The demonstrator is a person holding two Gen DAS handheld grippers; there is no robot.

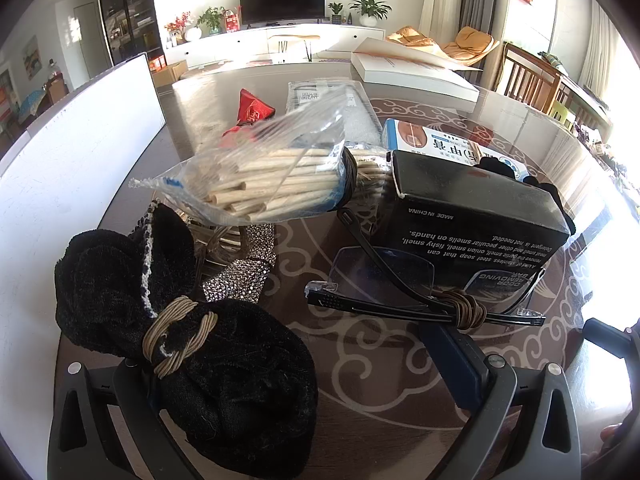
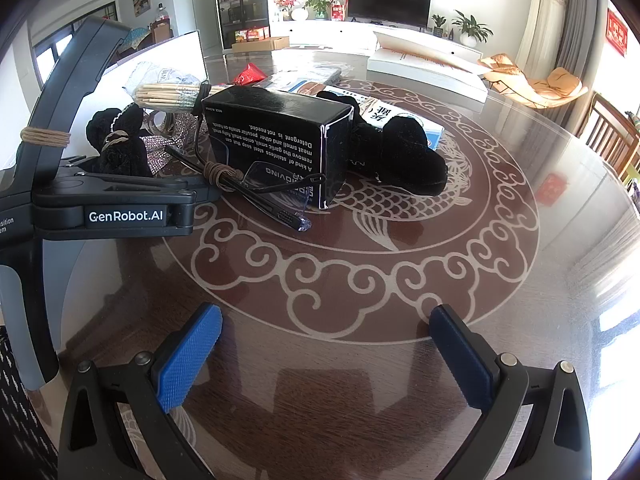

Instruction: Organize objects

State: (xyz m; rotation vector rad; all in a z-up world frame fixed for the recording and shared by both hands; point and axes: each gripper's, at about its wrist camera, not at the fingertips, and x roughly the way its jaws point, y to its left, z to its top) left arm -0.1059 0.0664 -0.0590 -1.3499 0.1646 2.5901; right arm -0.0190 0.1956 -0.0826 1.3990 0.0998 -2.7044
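Observation:
My left gripper (image 1: 320, 344) is open. A black fuzzy sock bundle (image 1: 192, 344) tied with a tan band lies over its left finger. Folded glasses (image 1: 420, 292) tied with a brown band lie across its right fingertip. Beyond stand a black box (image 1: 476, 216) and a bag of wooden sticks (image 1: 276, 184). My right gripper (image 2: 324, 344) is open and empty above bare table. In the right wrist view the left gripper (image 2: 120, 204), the glasses (image 2: 256, 184), the black box (image 2: 276, 136), the sock bundle (image 2: 120, 140) and a black plush item (image 2: 404, 156) lie ahead.
A white board (image 1: 76, 160) stands at the left. A red packet (image 1: 252, 112), a flat plastic package (image 1: 332, 108), a blue-white medicine box (image 1: 436, 140) and a large white book (image 1: 416, 72) lie further back on the round patterned glass table (image 2: 360, 272). Rhinestone fabric (image 1: 240, 280) lies under the sticks.

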